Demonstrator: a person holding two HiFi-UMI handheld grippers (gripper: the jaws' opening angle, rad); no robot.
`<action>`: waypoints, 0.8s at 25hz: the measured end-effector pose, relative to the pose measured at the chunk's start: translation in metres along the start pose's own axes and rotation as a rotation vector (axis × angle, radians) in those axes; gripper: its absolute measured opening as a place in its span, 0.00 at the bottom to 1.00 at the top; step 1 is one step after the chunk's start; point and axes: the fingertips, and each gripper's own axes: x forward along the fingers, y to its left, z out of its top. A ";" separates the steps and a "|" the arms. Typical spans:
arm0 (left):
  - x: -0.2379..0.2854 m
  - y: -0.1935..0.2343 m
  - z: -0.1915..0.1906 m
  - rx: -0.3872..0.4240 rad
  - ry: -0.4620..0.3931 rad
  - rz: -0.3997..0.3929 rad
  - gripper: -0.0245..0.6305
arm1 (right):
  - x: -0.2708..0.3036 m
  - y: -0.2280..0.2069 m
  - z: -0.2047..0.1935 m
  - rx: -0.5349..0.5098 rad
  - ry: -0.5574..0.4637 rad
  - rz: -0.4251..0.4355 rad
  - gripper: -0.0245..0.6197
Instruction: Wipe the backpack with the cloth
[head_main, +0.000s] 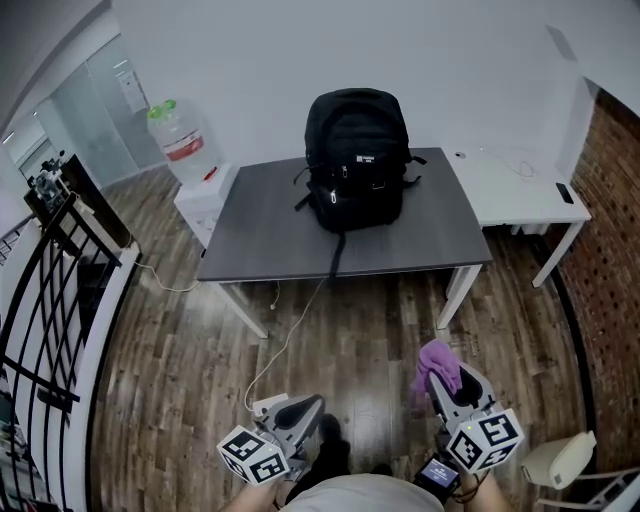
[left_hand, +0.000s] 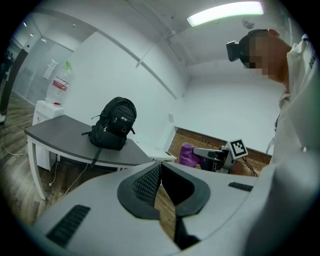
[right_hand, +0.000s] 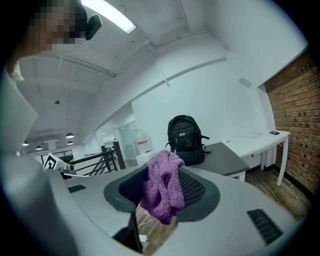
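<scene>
Between the jaws of my right gripper (right_hand: 162, 175) sits the purple cloth (right_hand: 162, 192), clamped firmly, with a fold hanging down below the pads. My left gripper (left_hand: 160, 167) has its jaws pressed together at the tips and nothing is between them. I hold both grippers low and near my body, over the wooden floor.

From the grippers the backpack (head_main: 357, 160) lies straight ahead and well apart, and sideways it falls about between the two. It stands upright on the dark table (head_main: 270, 240), toward the far edge near the wall. Its long axis is vertical and its front pocket side faces me. I judge that the right gripper must make the approach, since it carries the cloth, going forward and slightly to the left. The left one could steady the bag.

A strap (head_main: 337, 255) hangs from the backpack over the near edge of the table, so the cloth should pass above this edge and not catch it. Bare tabletop is free on both sides of the bag, a little more on its left. A white desk (head_main: 510, 190) stands just beside the table on the right. A thin cable (head_main: 290, 340) runs over the floor between me and the table, where I must step with care.
</scene>
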 end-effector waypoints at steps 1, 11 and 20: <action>0.005 0.011 0.005 -0.001 0.004 -0.004 0.05 | 0.012 -0.001 0.003 0.002 -0.004 -0.010 0.31; 0.037 0.108 0.069 0.003 0.021 -0.092 0.05 | 0.123 0.003 0.045 -0.037 -0.028 -0.114 0.31; 0.062 0.174 0.101 -0.007 0.023 -0.132 0.05 | 0.184 -0.003 0.076 -0.071 -0.064 -0.198 0.31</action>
